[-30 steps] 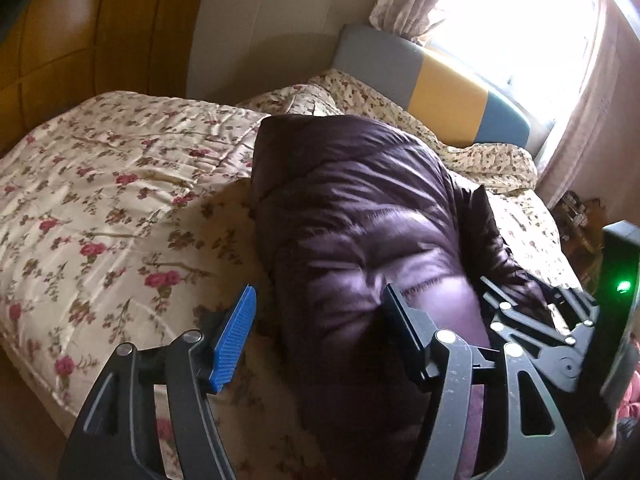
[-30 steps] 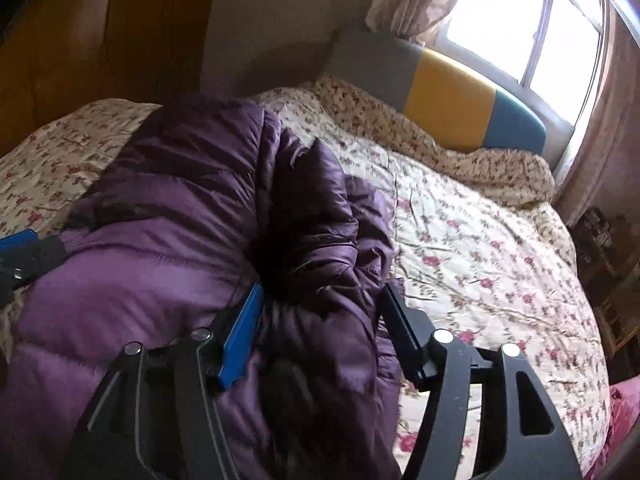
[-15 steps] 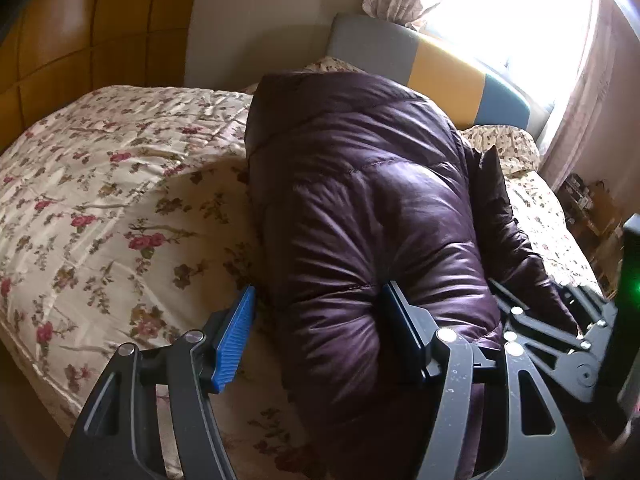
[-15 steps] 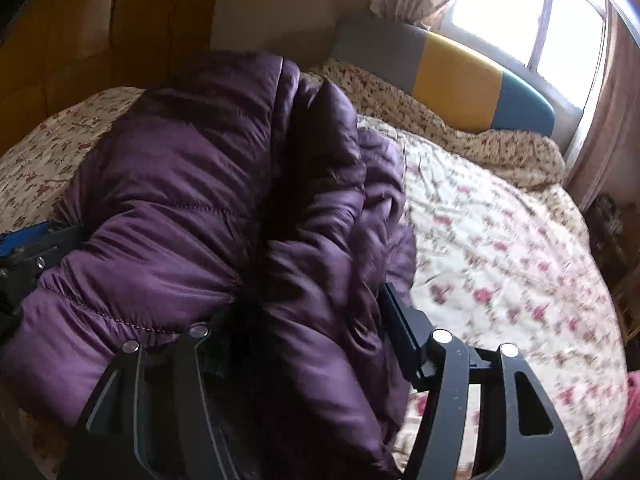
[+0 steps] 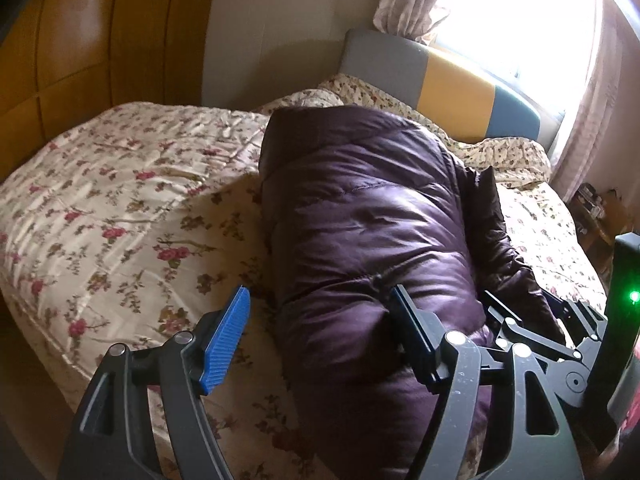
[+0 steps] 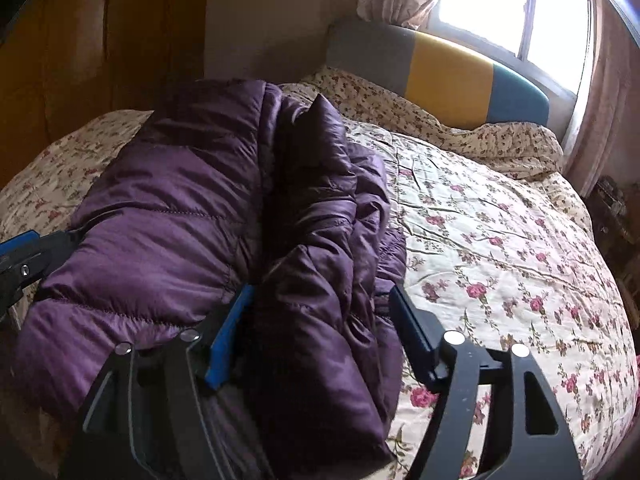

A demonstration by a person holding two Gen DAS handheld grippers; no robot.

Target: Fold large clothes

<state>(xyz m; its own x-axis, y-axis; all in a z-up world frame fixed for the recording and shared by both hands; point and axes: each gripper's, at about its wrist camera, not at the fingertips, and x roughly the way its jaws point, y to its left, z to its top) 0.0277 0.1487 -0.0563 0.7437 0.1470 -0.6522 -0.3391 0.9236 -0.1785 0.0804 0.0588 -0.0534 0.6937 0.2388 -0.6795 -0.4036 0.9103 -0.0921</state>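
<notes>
A puffy purple down jacket [image 5: 368,232] lies folded lengthwise on the floral bedspread [image 5: 120,208]. My left gripper [image 5: 320,312] is open at the jacket's near left edge; its right finger presses into the jacket and its blue-padded left finger stands over the bedspread. In the right wrist view the jacket [image 6: 192,216] fills the left half. My right gripper [image 6: 320,312] is open, its jaws standing wide around the jacket's bunched right fold. The right gripper's body also shows in the left wrist view [image 5: 536,332].
A headboard [image 6: 448,72] in grey, yellow and blue stands at the far end under a bright window [image 6: 520,4] with curtains. A wooden wall panel [image 5: 80,60] runs along the bed's left side. Bare bedspread [image 6: 500,248] lies to the jacket's right.
The jacket rose towards the cameras half a second ago and has settled lower. Both grippers stayed open and have drawn back a little.
</notes>
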